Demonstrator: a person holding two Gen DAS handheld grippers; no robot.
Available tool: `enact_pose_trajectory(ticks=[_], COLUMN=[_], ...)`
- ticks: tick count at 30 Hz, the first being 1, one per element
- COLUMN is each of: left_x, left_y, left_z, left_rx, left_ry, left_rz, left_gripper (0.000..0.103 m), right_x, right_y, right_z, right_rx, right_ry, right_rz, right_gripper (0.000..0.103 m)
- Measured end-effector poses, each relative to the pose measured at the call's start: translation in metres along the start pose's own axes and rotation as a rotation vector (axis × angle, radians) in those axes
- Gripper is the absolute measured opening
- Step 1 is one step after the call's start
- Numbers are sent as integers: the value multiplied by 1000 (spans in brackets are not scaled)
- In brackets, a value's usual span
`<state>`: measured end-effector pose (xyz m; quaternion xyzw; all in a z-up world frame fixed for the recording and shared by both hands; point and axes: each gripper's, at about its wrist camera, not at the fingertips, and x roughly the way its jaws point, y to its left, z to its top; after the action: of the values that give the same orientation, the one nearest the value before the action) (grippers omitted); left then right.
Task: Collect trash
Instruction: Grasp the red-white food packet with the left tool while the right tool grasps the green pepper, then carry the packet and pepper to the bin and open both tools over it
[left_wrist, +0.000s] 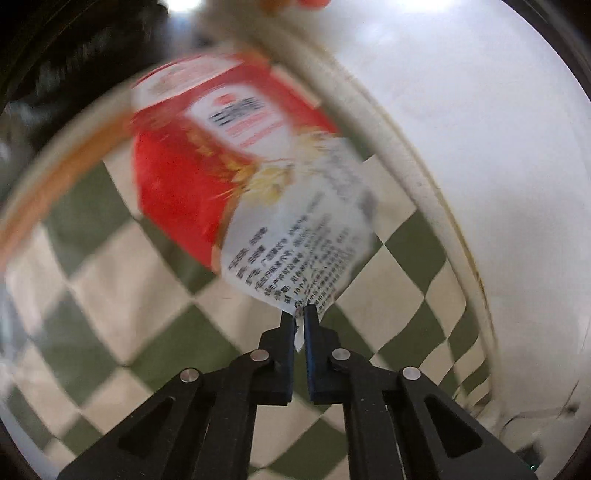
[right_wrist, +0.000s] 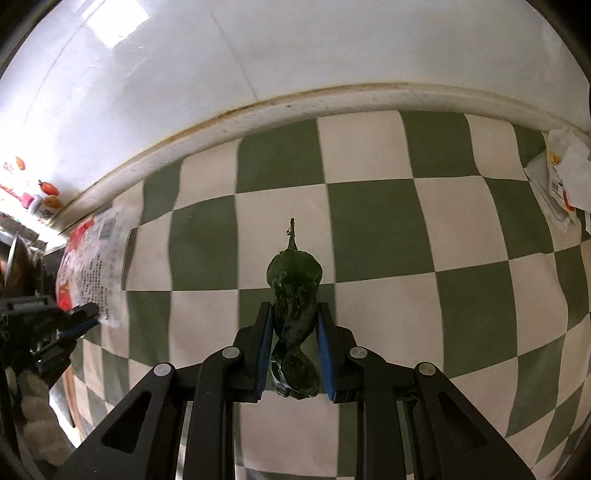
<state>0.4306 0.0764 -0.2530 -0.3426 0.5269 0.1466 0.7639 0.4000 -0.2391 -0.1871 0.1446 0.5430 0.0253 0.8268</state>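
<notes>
My left gripper (left_wrist: 300, 312) is shut on the corner of a red and white printed plastic bag (left_wrist: 240, 166), which hangs blurred above the green and white checkered cloth (left_wrist: 129, 295). In the right wrist view the bag (right_wrist: 92, 262) and the left gripper (right_wrist: 86, 314) show at the far left. My right gripper (right_wrist: 294, 310) is closed around a dark green wilted pepper (right_wrist: 293, 280) with its stem pointing away, held over the cloth (right_wrist: 406, 240).
A white tiled wall (right_wrist: 295, 55) with a stained ledge (right_wrist: 258, 107) borders the cloth at the back. White paper packets (right_wrist: 561, 177) lie at the far right edge. Small colourful items (right_wrist: 44, 199) sit by the wall at left.
</notes>
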Motion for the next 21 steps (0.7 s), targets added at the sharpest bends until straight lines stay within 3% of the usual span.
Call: enact_pose_trajectory(ticks=[7,15,21], left_x=[-64,-144,-201], left_y=[37,129,192], left_z=[-25,-55,-79], left_rx=[130,134,87], left_ry=[-80,-150,-216], left_rz=[46,70,85], left_gripper=[2,1,1], right_x=[-23,-36,-58], right_y=[26,97,162], right_z=[-25,-65,-114], right_rx=[-95,-249,-380], right_ry=[3,43,62], right_rz=[49,136,217], right_gripper=[24,23,23])
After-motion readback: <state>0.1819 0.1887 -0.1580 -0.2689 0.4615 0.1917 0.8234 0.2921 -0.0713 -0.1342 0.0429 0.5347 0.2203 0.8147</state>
